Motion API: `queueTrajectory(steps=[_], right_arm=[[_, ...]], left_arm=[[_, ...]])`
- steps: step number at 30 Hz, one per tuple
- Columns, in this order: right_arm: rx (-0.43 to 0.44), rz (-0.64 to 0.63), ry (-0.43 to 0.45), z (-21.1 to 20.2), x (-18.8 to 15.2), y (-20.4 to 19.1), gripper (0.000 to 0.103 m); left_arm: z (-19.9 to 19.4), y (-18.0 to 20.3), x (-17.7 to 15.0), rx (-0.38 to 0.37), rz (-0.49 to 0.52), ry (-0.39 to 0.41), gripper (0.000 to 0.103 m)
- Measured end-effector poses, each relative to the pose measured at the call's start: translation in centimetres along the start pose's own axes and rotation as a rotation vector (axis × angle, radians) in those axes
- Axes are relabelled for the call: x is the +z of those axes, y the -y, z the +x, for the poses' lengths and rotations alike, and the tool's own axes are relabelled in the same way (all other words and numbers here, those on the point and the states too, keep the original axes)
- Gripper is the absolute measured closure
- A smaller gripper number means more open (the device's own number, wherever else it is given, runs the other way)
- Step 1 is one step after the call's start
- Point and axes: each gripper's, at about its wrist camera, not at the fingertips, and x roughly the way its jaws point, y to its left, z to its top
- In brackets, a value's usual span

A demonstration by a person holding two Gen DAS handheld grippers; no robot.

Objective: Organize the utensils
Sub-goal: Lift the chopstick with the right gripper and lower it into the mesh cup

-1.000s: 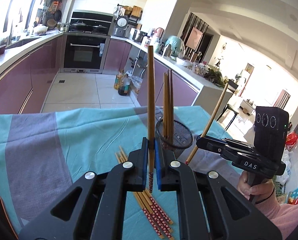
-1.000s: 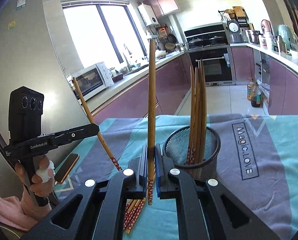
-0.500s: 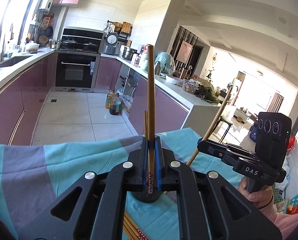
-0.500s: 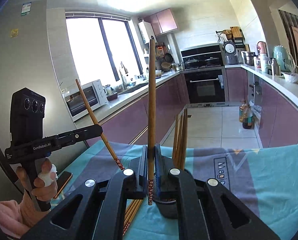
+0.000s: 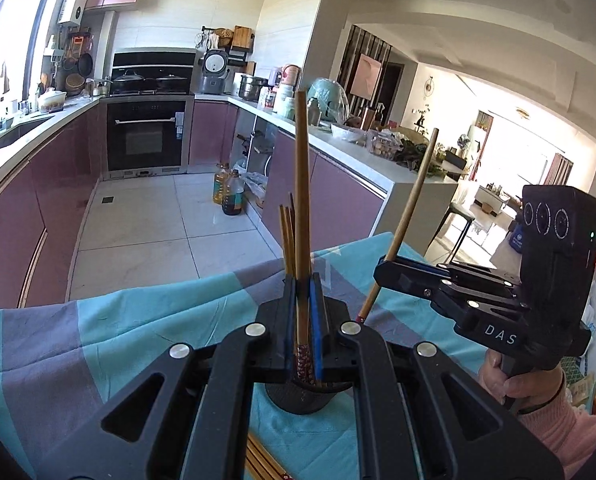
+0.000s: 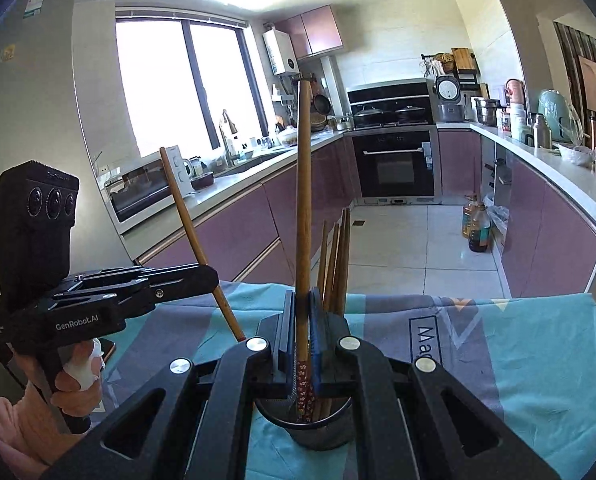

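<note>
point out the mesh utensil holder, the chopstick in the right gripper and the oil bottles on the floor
mesh utensil holder [image 6: 340, 434], right wrist view, front rim
chopstick in the right gripper [image 6: 303, 208], right wrist view, mid shaft
oil bottles [image 5: 233, 194], left wrist view, nearer bottle's body

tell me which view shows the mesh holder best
The right wrist view: the mesh holder shows its open rim and the chopsticks inside. The left wrist view shows only its dark base beneath the hand-held gripper.

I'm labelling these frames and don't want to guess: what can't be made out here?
- Left wrist view: the mesh cup is mostly behind the left gripper; its rim is hidden.
- Left wrist view: the loose chopsticks are cut off by the bottom edge.
- Right wrist view: the cloth's lettering is partly behind the right gripper.
</note>
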Motion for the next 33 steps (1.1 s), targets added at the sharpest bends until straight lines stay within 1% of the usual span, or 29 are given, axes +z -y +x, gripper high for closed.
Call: queueTrajectory(steps=[2,8,13,24,27,32,33], right_arm=[[-0.004,0.003,-0.027,0.6,-0.4,0.1,0.097],[-0.008,0.012,-0.107,2.1,-1.5,0.6,0.097],[-0.003,0.024,-0.160,3.4,-2.2,0.8,0.097],[-0.010,0.062,-0.177,4.8,-2.4,1.5,0.096],[-0.007,0.066,-0.174,4.6,-2.6,1.4,0.095],[0.003,0.066,-0.166,4.4,-2.6,1.2,0.094],[0.004,0.068,-0.165,4.4,-2.7,1.2,0.094]], left_arm=[[0.8,0.0,-0.5,0.005,0.010,-0.030,0.096],[2.6,0.2,-1.7,-0.012,0.018,-0.123,0.096],[4.3,-0.1,-2.3,-0.011,0.018,-0.174,0.096],[6.1,0.0,-1.2,-0.007,0.013,-0.196,0.095],[6.3,-0.3,-1.5,-0.015,0.004,-0.202,0.095],[6.0,-0.1,-2.4,0.000,-0.008,-0.194,0.095],[5.8,-0.2,-2.4,0.002,-0.011,-0.190,0.093]])
